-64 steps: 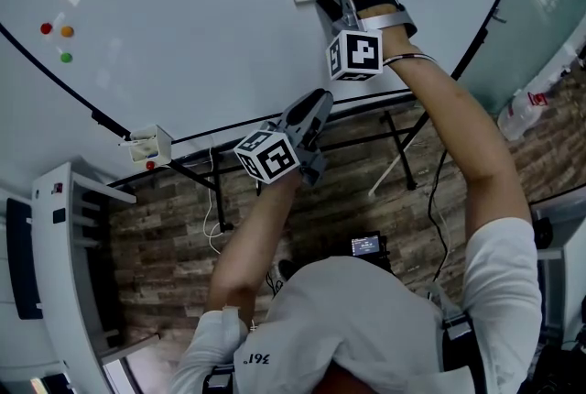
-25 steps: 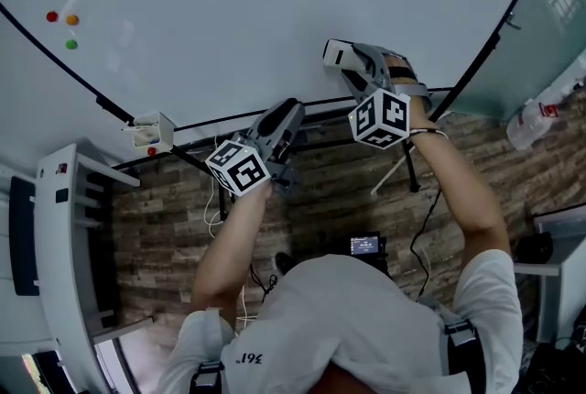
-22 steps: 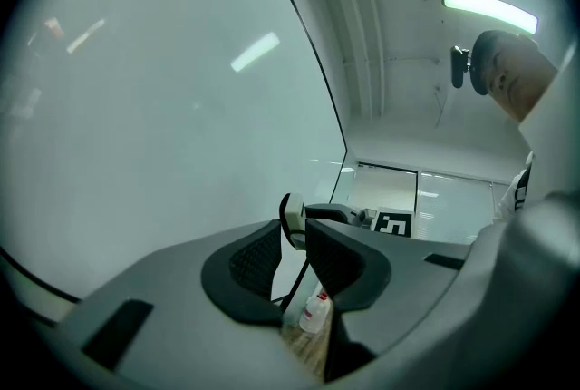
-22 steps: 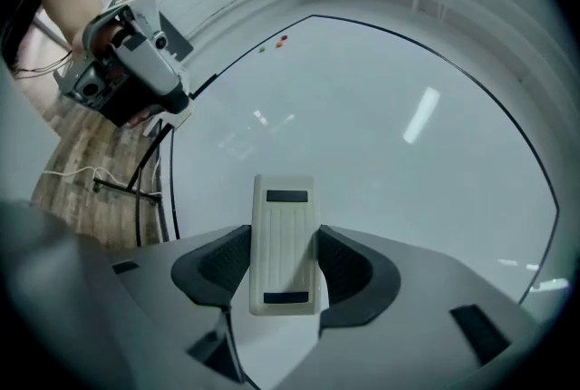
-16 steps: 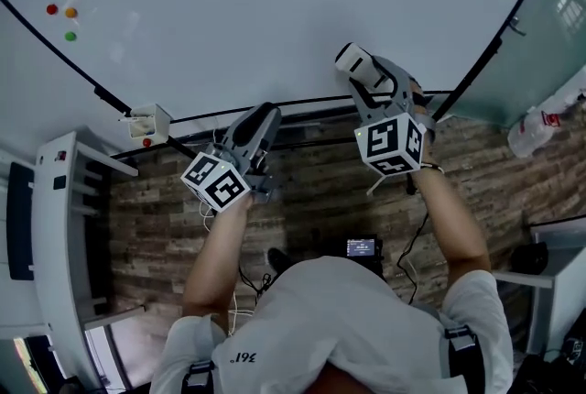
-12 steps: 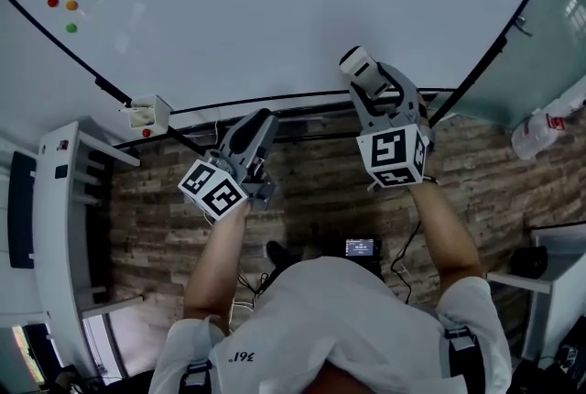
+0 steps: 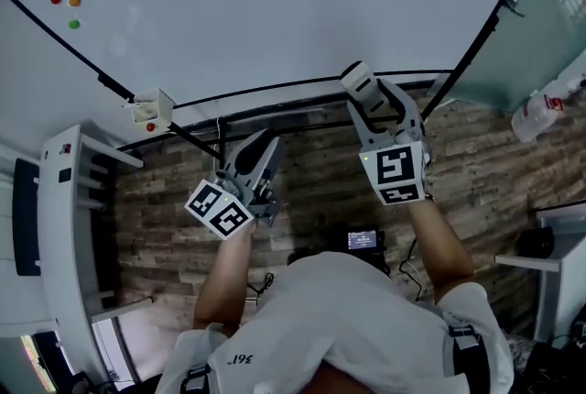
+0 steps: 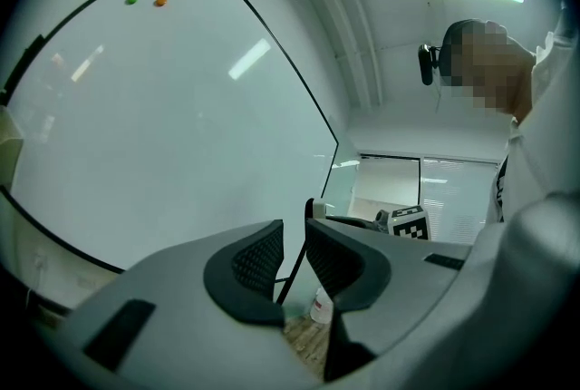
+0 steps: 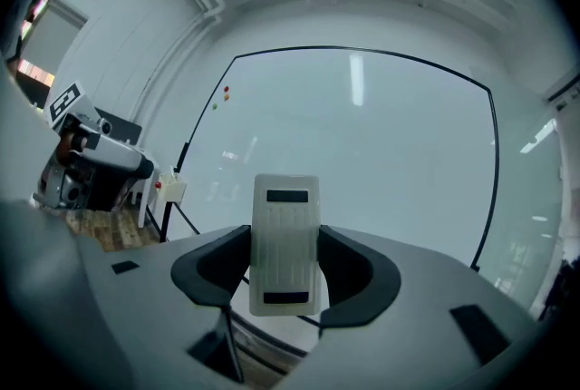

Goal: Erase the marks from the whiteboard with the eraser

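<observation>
The whiteboard [image 7: 275, 7] fills the top of the head view, and I see no marks on its surface. My right gripper [image 7: 366, 94] is shut on the white eraser [image 7: 357, 79], held just below the board's lower edge and off its surface. In the right gripper view the eraser [image 9: 285, 238] stands upright between the jaws of the right gripper [image 9: 286, 270], facing the whiteboard [image 9: 362, 152]. My left gripper [image 7: 261, 145] hangs lower left, over the floor. Its jaws [image 8: 292, 257] are nearly together with nothing between them.
Three small magnets [image 7: 66, 3] sit at the board's far left. A small white box [image 7: 151, 108] hangs on the board's lower frame. A white shelf unit [image 7: 64, 227] stands left, a plastic bottle [image 7: 540, 103] right, and a small screen device [image 7: 363, 240] lies on the brick-patterned floor.
The right gripper has pulled the eraser off the whiteboard and down to below its lower edge. The left gripper has also dropped lower, towards the person.
</observation>
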Demonstrator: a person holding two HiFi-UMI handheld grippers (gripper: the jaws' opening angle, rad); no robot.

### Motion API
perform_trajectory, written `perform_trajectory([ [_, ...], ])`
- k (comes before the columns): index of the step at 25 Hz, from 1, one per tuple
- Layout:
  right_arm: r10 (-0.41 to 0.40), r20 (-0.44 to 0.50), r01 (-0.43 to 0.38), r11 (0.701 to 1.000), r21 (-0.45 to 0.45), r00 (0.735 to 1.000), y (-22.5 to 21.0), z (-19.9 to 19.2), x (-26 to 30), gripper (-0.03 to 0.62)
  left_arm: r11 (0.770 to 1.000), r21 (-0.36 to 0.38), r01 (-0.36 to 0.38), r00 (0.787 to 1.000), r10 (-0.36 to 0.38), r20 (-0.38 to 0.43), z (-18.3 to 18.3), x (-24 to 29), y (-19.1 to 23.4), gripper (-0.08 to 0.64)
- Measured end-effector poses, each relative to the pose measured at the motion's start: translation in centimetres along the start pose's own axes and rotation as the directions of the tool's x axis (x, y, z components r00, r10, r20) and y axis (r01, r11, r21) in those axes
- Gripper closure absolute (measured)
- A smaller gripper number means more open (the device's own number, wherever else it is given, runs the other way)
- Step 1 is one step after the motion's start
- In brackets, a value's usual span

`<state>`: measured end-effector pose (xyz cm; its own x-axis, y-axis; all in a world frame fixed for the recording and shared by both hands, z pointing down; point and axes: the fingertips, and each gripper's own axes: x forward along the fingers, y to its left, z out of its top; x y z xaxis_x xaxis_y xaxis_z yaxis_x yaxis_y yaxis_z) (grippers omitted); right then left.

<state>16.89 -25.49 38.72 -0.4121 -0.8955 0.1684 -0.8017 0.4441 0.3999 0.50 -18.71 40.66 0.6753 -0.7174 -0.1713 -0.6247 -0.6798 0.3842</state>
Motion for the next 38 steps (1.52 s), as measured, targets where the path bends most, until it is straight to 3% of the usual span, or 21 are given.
perform_trajectory([
  [4,-0.006,-0.037,0.009,0.996,0.093,0.999,3.1,-0.8,-2.7,0.341,1.000,-0.016,0.012,1.000,-0.013,-0.020,-0.5,-4.4,-0.6,0.486],
  [18,-0.057,-0.084,0.073,0.976,0.203,0.995,12.7,-1.0,-10.5,0.341,0.997,-0.063,0.051,0.997,-0.055,-0.059,-1.8,-16.6,-1.8,0.485],
  [28,-0.074,-0.097,0.095,0.966,0.241,0.993,14.1,-1.7,-14.1,0.341,0.994,-0.108,0.023,0.997,-0.030,-0.071,-3.3,-19.8,-1.9,0.485],
  [38,0.009,-0.100,0.015,0.970,0.244,0.995,13.7,-2.2,-14.4,0.341,0.992,-0.115,-0.049,0.996,0.040,-0.079,-4.2,-19.5,-3.1,0.486],
])
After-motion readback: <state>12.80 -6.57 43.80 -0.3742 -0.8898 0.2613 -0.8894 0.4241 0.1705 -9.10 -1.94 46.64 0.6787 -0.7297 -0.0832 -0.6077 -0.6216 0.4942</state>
